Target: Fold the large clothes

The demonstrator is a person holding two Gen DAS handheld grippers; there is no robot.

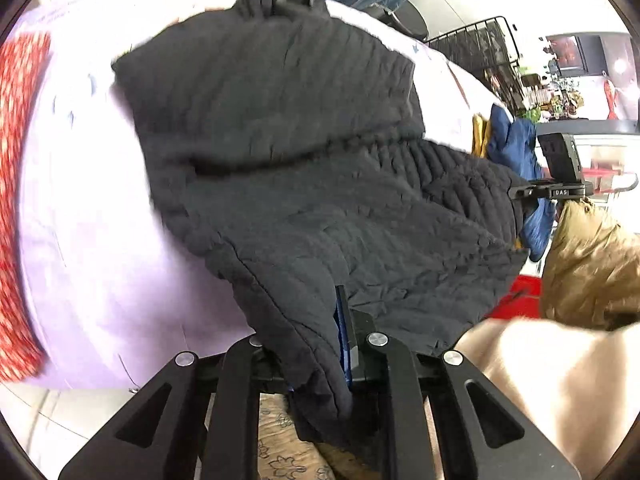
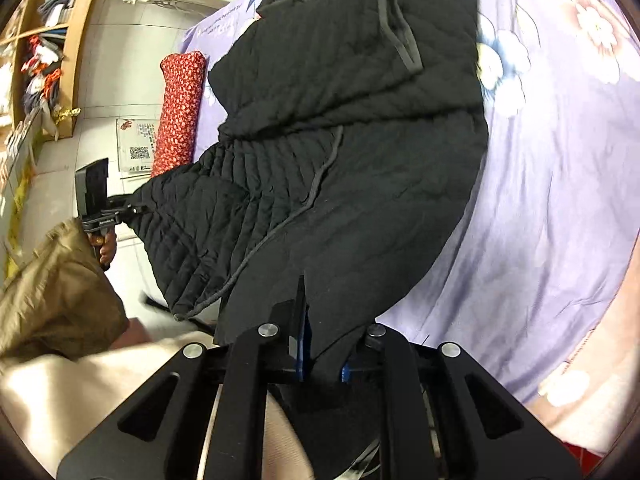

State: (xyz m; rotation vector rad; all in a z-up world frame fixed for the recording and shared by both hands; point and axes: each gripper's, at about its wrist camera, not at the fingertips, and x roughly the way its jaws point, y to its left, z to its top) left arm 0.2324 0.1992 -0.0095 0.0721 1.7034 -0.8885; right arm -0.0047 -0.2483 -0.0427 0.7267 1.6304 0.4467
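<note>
A large black quilted jacket (image 1: pixel 288 152) lies spread on a lilac bed sheet (image 1: pixel 88 264); it also fills the right wrist view (image 2: pixel 360 140). My left gripper (image 1: pixel 340 340) is shut on the jacket's near hem, the fabric draped over its fingers. My right gripper (image 2: pixel 316 344) is shut on another part of the near hem and lifts it a little. The right gripper shows in the left wrist view (image 1: pixel 556 184) at the jacket's right edge. The left gripper shows in the right wrist view (image 2: pixel 100 204) at the jacket's left corner.
A red patterned bolster (image 2: pixel 178 108) lies along the bed's far edge, also in the left wrist view (image 1: pixel 20 168). The flowered sheet (image 2: pixel 560 200) spreads right. The person's tan sleeve (image 1: pixel 592 264) and beige trousers (image 1: pixel 552 380) are near. Shelves (image 2: pixel 36 52) and tiled floor lie beyond.
</note>
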